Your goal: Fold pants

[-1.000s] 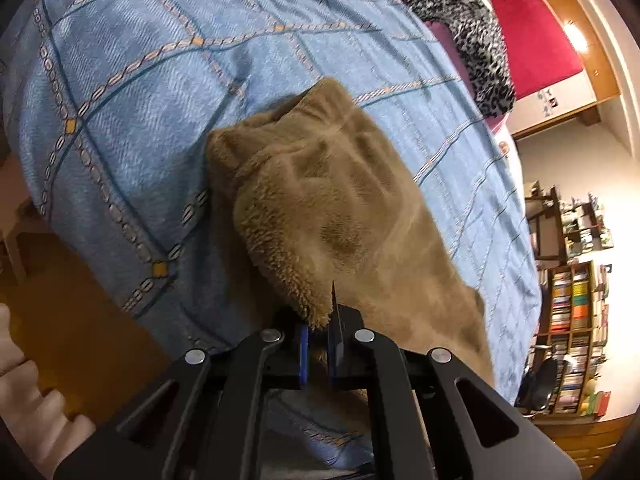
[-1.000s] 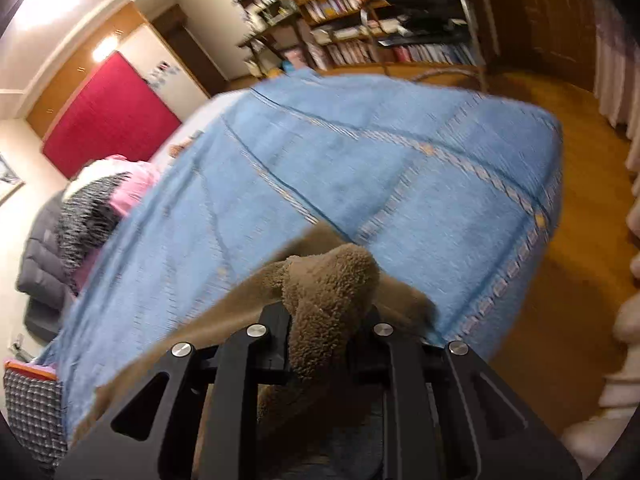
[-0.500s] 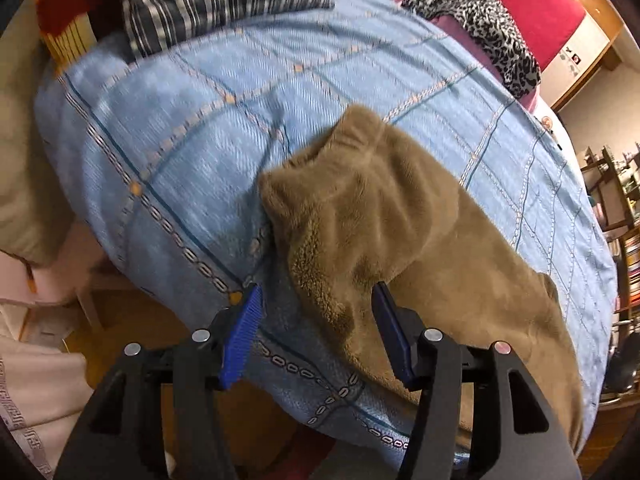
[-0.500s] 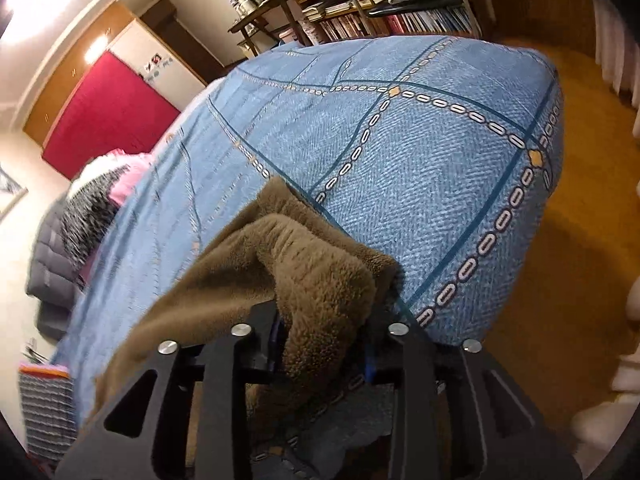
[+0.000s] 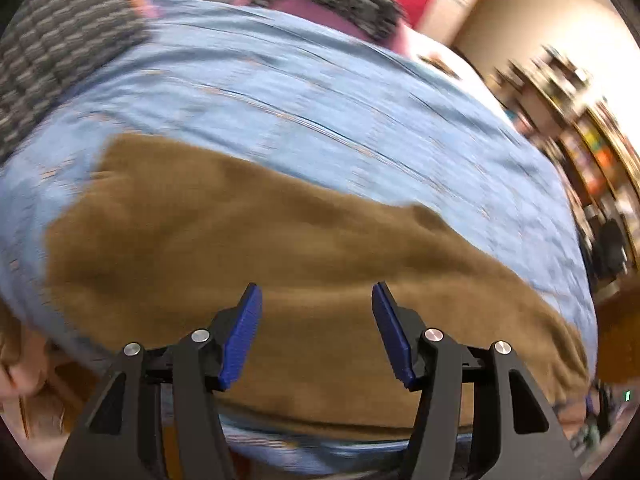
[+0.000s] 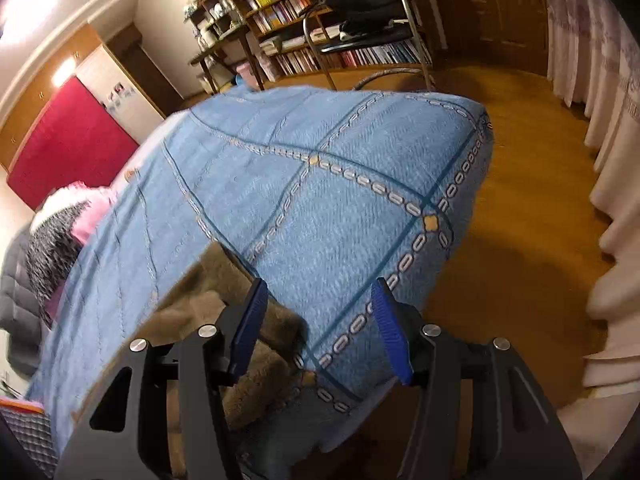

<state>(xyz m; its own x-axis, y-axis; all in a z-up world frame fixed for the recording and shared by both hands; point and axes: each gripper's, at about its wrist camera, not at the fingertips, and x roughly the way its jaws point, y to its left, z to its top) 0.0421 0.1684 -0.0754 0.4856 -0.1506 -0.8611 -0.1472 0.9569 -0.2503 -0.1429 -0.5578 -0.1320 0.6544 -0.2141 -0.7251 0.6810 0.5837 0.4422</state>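
Left wrist view, item one: pants [image 5: 280,264], brown fleece, lying in a long band across the blue bedspread [image 5: 320,92], running from about 9 o'clock to 4 o'clock of the picture. This view is smeared by motion, so we cannot read seams, waistband or cuffs in it.

Item two: left gripper [image 5: 316,332], jaws spread wide with nothing between the blue pads [image 5: 242,336]; it hovers over the near edge of the cloth, and we cannot tell whether it touches.

Right wrist view, item three: right gripper [image 6: 320,328], likewise spread and empty. One end of the pants [image 6: 224,320] lies bunched at 7 o'clock, under and beside the left pad [image 6: 250,326]; bare bedspread [image 6: 340,208] fills the gap between the jaws.

Item four, surroundings: bookshelf [image 6: 320,20] and chair [image 6: 360,8] at 12 o'clock, wooden floor [image 6: 520,240] at 3 o'clock, dark patterned bedding [image 6: 48,248] at 9 o'clock.

Handling notes, our judgement: light, thick, limp pile fabric; it will sag and slump rather than hold a crease, is not fragile, and its nap should grip the pads well. We would pinch through all layers at the two ends of a long edge, one gripper each, taking a deep bite so the bulk does not squeeze out.
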